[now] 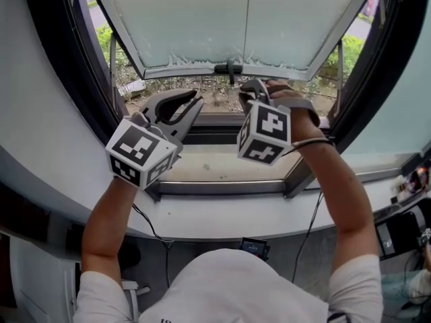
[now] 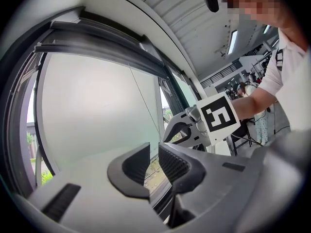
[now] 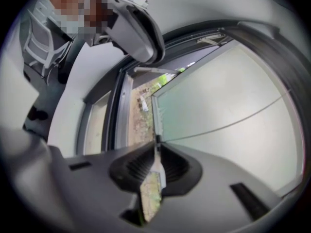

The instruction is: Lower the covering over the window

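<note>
Nearest me, the left hand-held gripper [image 1: 196, 99] hangs in front of the window sill [image 1: 222, 168]. Its jaws are a narrow slit apart with nothing in the gap, and it touches nothing. Just beside it, the right hand-held gripper [image 3: 156, 155] is closed on the bottom rail [image 1: 182, 71] of the blind [image 1: 236, 19]. The thin edge is pinched between its ribbed pads, a little to the right of the small black pull tab [image 1: 229, 68] at the rail's middle.

The blind is a pale, translucent sheet covering the upper part of the window. Below its rail a strip of glass is uncovered, and beyond that I see bare ground and shrubs [image 1: 104, 39].

I judge the sheet light and soft, so it would likely pucker if pinched directly. The rail is the stiff part, so that is where I want my hold, close to the middle so it comes down level. It looks smooth and narrow, so an angled pull could let it slip out. The free left gripper could take the rail on the other side of the tab to keep it even.
</note>
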